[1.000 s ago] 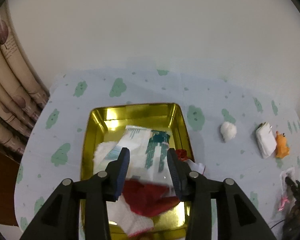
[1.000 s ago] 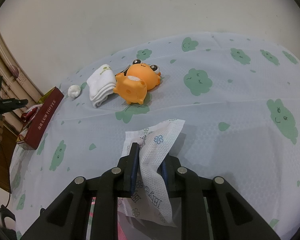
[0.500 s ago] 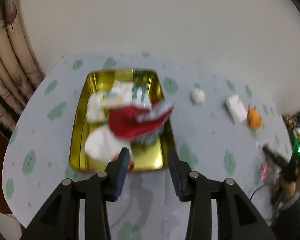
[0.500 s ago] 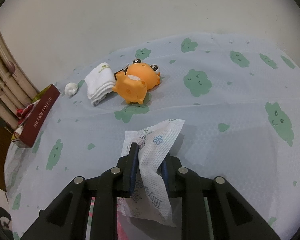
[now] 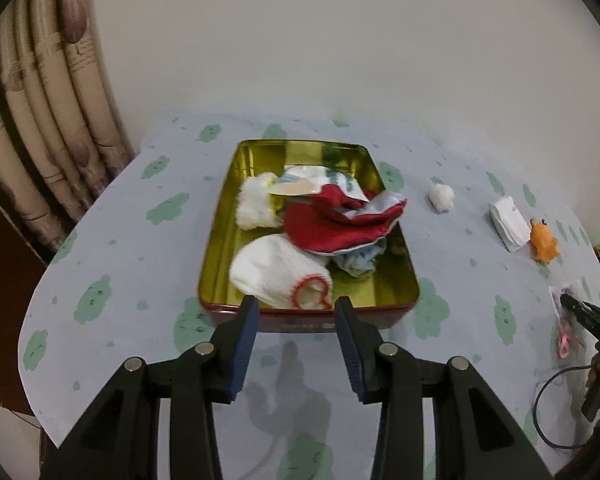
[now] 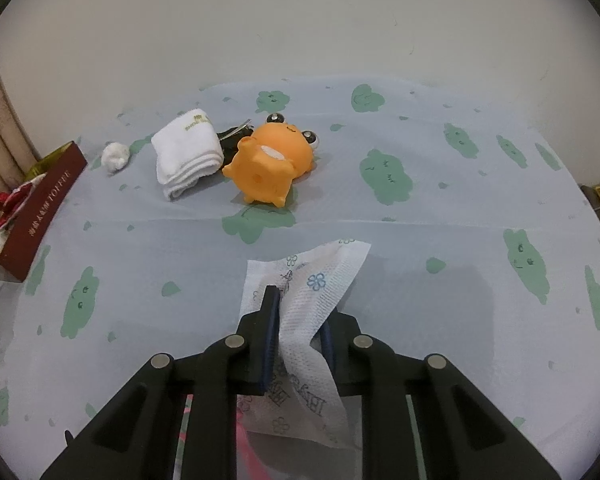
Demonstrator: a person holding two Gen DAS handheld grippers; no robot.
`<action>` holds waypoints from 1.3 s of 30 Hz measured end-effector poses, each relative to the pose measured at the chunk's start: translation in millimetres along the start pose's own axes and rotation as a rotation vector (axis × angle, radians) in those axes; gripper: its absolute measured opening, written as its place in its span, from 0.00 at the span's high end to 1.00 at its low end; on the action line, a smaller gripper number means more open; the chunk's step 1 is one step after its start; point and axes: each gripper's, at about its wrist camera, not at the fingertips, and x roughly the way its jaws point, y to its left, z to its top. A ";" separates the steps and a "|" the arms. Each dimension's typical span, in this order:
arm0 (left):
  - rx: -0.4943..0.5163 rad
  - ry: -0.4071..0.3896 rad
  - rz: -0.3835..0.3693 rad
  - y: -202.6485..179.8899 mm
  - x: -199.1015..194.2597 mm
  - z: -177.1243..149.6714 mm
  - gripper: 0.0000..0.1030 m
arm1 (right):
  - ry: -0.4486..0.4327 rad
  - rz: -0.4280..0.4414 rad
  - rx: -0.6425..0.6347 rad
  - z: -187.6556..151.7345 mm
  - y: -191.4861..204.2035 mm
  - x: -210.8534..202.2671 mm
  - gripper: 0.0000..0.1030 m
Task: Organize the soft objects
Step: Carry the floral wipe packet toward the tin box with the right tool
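**A:** What is the left gripper [image 5: 296, 316] doing?

**B:** It hangs with its jaws spread and nothing between them, just short of the near wall of the gold tin [image 5: 396, 240]. Straight ahead of the fingertips, inside the tin, lies a white sock with a red cuff [image 5: 280, 272]. Beyond that is a red sock [image 5: 328, 228], draped partly over the tin's right rim, and a fluffy white cloth [image 5: 254, 204] sits ahead and to the left. There are pale blue-and-white pieces tucked under the red one, but that part is blurred and I can't name them.

**A:** And outside the tin?

**B:** Ahead and to the right, on the cloud-print tablecloth [image 5: 140, 240], a cotton ball [image 5: 441, 197], then a folded white towel [image 5: 510, 224], then an orange frog toy [image 5: 543, 245] just beside the towel.

**A:** The right gripper [image 6: 298, 312]?

**B:** Clenched on a white printed wipe packet [image 6: 312, 292]. The packet stands up between the pads and its far corner fans out ahead, low over the cloth. Further ahead and slightly left the frog toy lies on its back, touching the towel to its left. The cotton ball is further left, and the tin's dark red side, lettered TOFFEE, is at the far left.
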 end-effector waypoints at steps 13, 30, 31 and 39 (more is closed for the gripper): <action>0.001 -0.055 0.054 19.8 5.0 -36.1 0.61 | 0.012 -0.030 -0.035 12.5 45.5 -21.2 0.86; -0.079 -0.106 0.004 32.6 -0.6 -37.6 0.61 | -0.006 0.105 -0.292 44.8 175.5 -32.5 0.86; -0.092 -0.097 0.002 34.8 0.6 -37.5 0.61 | -0.007 0.115 -0.314 45.4 185.1 -33.3 0.86; -0.105 -0.116 0.033 38.8 -2.0 -37.3 0.61 | -0.026 0.196 -0.409 50.7 239.3 -43.5 0.86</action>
